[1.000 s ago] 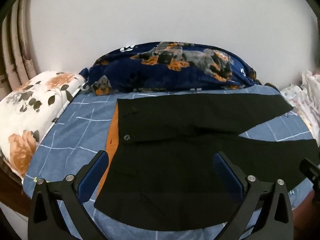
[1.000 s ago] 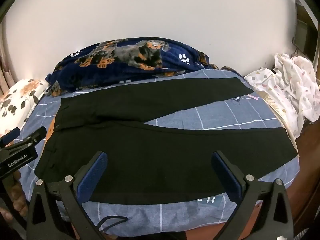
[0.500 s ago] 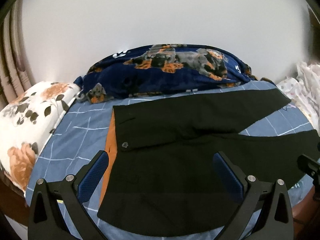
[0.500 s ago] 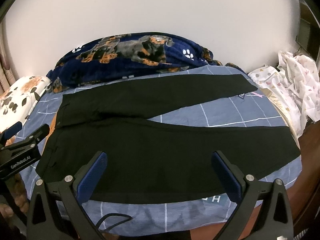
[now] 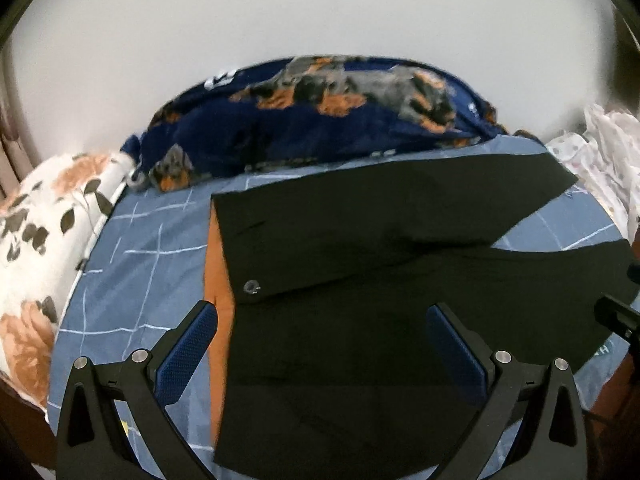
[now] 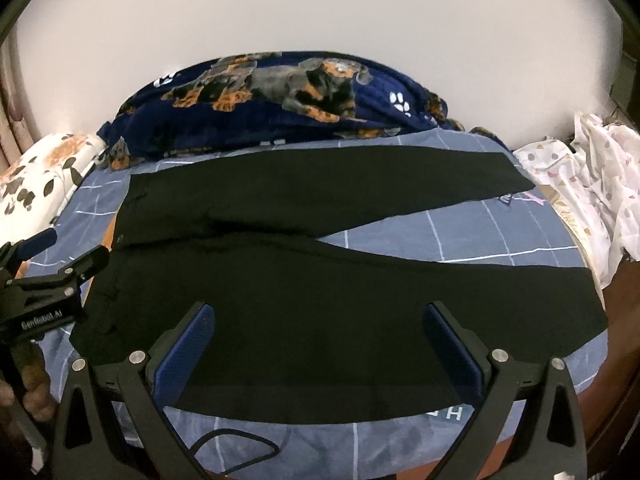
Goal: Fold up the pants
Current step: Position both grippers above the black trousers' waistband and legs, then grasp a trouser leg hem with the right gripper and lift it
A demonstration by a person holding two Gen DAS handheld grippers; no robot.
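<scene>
Left black two-finger tongs with blue padded fingers (image 5: pixel 320 354): spread wide, nothing between pads. Right black two-finger tongs with blue pads (image 6: pixel 318 350): likewise wide, empty. Bare hand (image 6: pixel 34 388) grips left tongs' handle, dim, apparently fingers curled.

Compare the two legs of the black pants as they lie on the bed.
The far leg angles toward the dog-print blanket; the near leg runs along the bed's front edge. The far leg looks narrower, the near leg broader. Both are black, flat, unfolded, splayed in a V.
</scene>
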